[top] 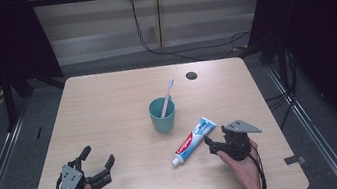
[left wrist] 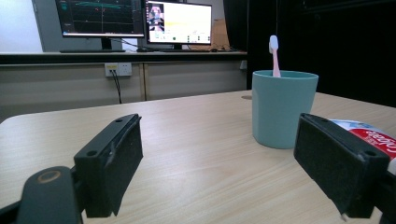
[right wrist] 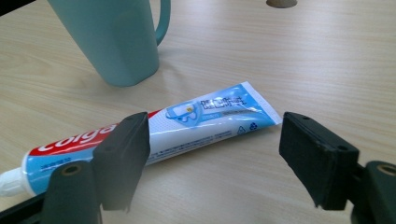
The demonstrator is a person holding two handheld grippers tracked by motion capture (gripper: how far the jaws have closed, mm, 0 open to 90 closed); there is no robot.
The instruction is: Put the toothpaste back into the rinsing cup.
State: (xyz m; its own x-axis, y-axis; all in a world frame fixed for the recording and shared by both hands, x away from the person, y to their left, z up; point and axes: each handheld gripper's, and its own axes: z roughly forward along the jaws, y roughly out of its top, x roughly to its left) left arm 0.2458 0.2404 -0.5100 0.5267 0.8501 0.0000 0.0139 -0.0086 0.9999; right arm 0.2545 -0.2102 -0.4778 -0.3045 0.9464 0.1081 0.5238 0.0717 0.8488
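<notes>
Right gripper (right wrist: 212, 158), padded black jaws spread wide and holding nothing, hovers over the glossy flat-crimped toothpaste tube (right wrist: 154, 133) lying toward the pale wood-grain table's (top: 106, 98) right front edge beside the smooth teal cup (top: 162, 115), while the left gripper (top: 96, 160) gapes empty at the left front corner.

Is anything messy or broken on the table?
Nothing looks broken or spilled. The toothbrush stands in the teal cup, leaning to one side, and the toothpaste tube lies flat and slantwise on the table beside the cup, cap on.
</notes>
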